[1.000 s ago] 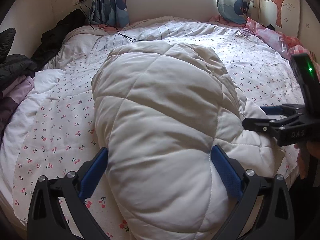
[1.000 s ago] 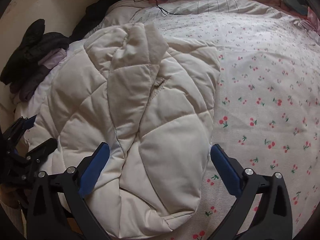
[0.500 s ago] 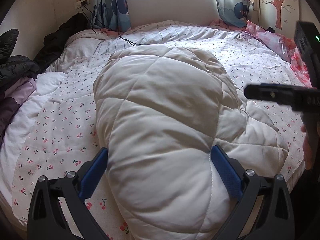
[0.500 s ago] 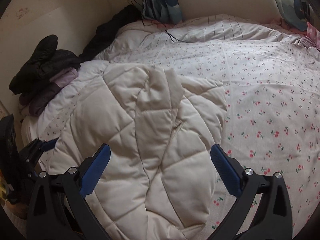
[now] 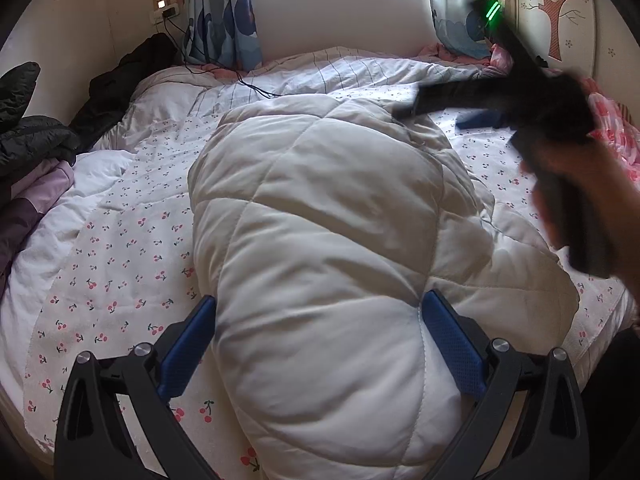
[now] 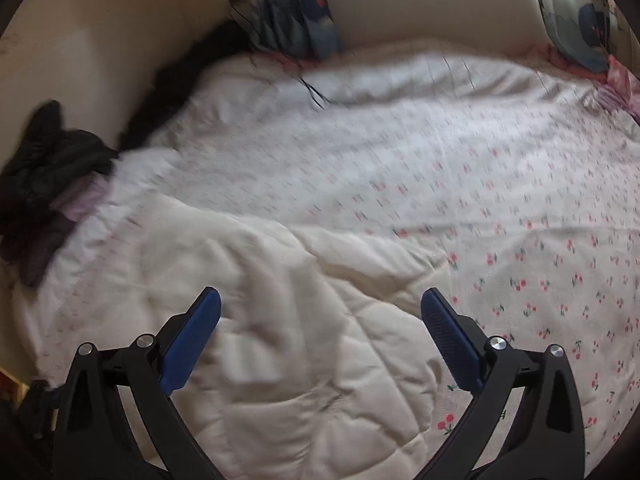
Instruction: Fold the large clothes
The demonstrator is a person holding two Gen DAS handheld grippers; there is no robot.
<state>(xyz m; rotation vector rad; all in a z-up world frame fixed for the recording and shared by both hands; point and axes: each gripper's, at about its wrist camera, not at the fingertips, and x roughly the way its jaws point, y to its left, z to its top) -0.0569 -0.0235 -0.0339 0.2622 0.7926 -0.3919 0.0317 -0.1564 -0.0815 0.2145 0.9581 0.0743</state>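
A cream quilted puffer jacket (image 5: 320, 240) lies folded lengthwise on the cherry-print bed cover (image 5: 120, 248). My left gripper (image 5: 319, 344) is open, its blue pads either side of the jacket's near end. My right gripper (image 6: 320, 336) is open and empty above the jacket (image 6: 280, 340), in a blurred view. It also shows in the left wrist view (image 5: 440, 114), blurred, held high at the right over the jacket's far end.
Dark and purple clothes (image 5: 28, 168) are piled at the bed's left edge by the wall. A black cable (image 5: 240, 80) runs across the far bedding. Pink floral bedding (image 5: 612, 128) lies at the right. Curtains (image 5: 224, 12) and a window stand behind the bed.
My right gripper has lifted and swung away from the jacket's near right side toward the far end; its view has tilted up and blurred. My left gripper has stayed in place.
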